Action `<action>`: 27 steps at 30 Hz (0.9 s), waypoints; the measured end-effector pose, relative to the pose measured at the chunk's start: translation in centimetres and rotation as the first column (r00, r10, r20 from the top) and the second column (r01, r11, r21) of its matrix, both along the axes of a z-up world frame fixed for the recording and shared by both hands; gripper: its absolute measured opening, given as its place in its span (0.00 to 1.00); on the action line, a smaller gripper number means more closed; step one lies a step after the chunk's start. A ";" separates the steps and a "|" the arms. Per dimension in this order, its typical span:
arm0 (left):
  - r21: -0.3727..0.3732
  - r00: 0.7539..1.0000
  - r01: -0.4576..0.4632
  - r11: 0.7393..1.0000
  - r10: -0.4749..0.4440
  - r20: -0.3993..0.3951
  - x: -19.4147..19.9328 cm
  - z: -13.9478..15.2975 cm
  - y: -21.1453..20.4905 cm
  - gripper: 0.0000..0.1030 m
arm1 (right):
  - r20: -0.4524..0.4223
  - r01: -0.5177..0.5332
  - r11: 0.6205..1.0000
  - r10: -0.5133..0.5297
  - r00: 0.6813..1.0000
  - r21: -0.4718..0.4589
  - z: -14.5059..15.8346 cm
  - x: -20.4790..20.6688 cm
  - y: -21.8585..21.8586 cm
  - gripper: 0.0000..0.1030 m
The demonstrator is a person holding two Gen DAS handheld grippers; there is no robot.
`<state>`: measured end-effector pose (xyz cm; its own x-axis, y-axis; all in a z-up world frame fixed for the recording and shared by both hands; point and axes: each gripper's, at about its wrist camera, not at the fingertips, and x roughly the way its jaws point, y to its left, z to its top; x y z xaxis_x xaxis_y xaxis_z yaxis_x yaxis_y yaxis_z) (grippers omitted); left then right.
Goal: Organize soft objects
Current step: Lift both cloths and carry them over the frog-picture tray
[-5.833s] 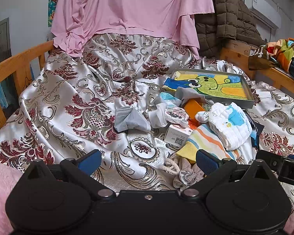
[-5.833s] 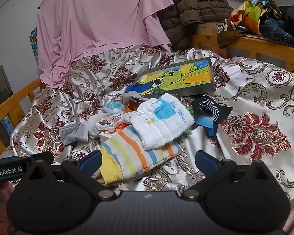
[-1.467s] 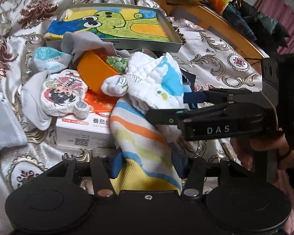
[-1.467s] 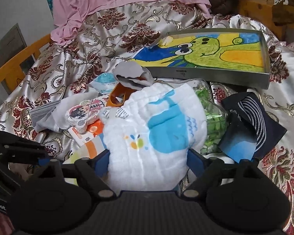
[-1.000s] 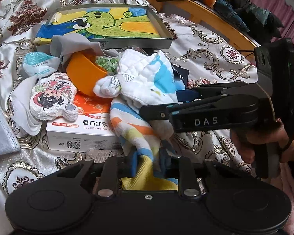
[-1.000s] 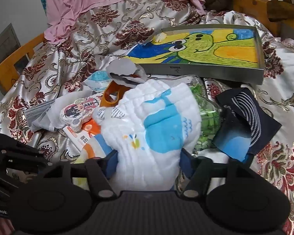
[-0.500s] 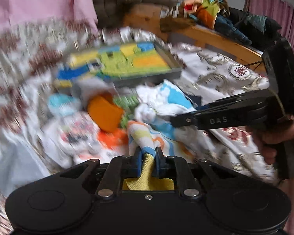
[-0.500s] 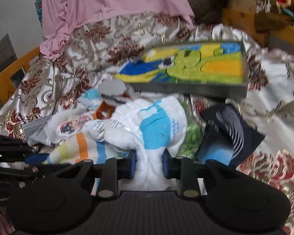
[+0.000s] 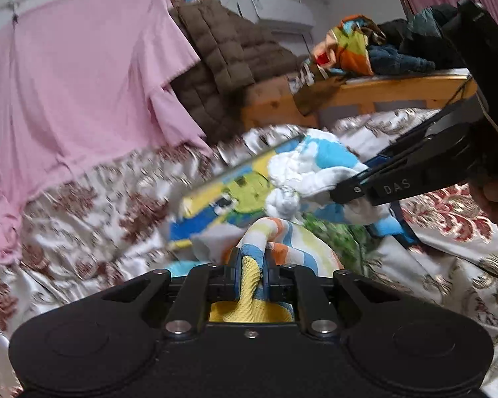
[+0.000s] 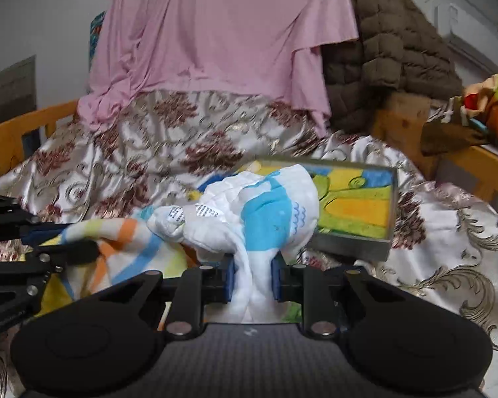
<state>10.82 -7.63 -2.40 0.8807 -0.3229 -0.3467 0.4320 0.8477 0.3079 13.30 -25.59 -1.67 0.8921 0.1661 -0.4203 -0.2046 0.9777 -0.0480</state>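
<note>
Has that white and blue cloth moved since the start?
Yes. The white and blue cloth, clamped by the right gripper, now hangs lifted, overlapping the painted tray.

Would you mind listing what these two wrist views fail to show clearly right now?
- Left wrist view: the painted tray is motion-blurred, its far end hidden behind the white whale cloth.
- Left wrist view: the striped cloth blocks what lies under it.
- Right wrist view: the left gripper is cut off by the left edge.
</note>
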 end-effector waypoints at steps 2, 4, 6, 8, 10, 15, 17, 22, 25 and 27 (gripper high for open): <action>0.000 0.999 -0.026 1.000 0.026 0.045 -0.2 0.3 0.0 0.12 | 0.029 0.029 1.000 -0.030 0.999 0.010 0.3 0.0 -0.5 0.23; -0.002 0.995 -0.052 0.999 0.052 0.088 -0.4 0.7 0.0 0.12 | 0.056 0.055 0.998 -0.056 0.997 0.022 0.6 0.0 -1.2 0.23; -0.001 0.987 -0.076 0.997 0.076 0.140 -0.7 1.0 -0.1 0.12 | 0.077 0.073 0.997 -0.075 0.994 0.031 0.9 0.2 -1.8 0.23; -0.021 0.980 -0.090 0.996 0.093 0.174 -0.9 1.6 -0.2 0.12 | 0.091 0.083 0.995 -0.088 0.992 0.050 1.2 0.6 -2.3 0.23; -0.047 0.975 -0.108 0.993 0.115 0.188 -0.5 2.4 -0.5 0.12 | 0.104 0.100 0.992 -0.107 0.989 0.072 1.4 1.2 -2.9 0.23; -0.138 0.966 -0.133 0.981 0.160 0.201 2.0 4.3 -1.4 0.12 | 0.126 0.144 0.984 -0.157 0.980 0.102 1.4 3.8 -4.3 0.23; -0.171 0.967 -0.139 0.975 0.171 0.190 3.8 4.9 -2.1 0.12 | 0.135 0.161 0.980 -0.177 0.975 0.117 1.4 4.9 -4.9 0.23; -0.199 0.969 -0.156 0.967 0.189 0.159 9.5 5.5 -5.2 0.12 | 0.124 0.191 0.968 -0.213 0.969 0.165 0.9 8.7 -6.5 0.24; -0.208 0.971 -0.175 0.962 0.204 0.125 12.9 5.4 -7.3 0.12 | 0.098 0.209 0.961 -0.229 0.968 0.182 0.2 10.8 -7.3 0.24; -0.208 0.972 -0.183 0.961 0.209 0.111 15.0 5.2 -8.8 0.12 | 0.078 0.219 0.956 -0.238 0.968 0.195 -0.4 11.8 -7.9 0.24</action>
<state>25.84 -16.44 2.77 0.9668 -0.1895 -0.1716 0.2187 0.9607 0.1707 25.06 -33.48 -2.03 0.9510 0.0189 -0.3086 0.0218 0.9915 0.1280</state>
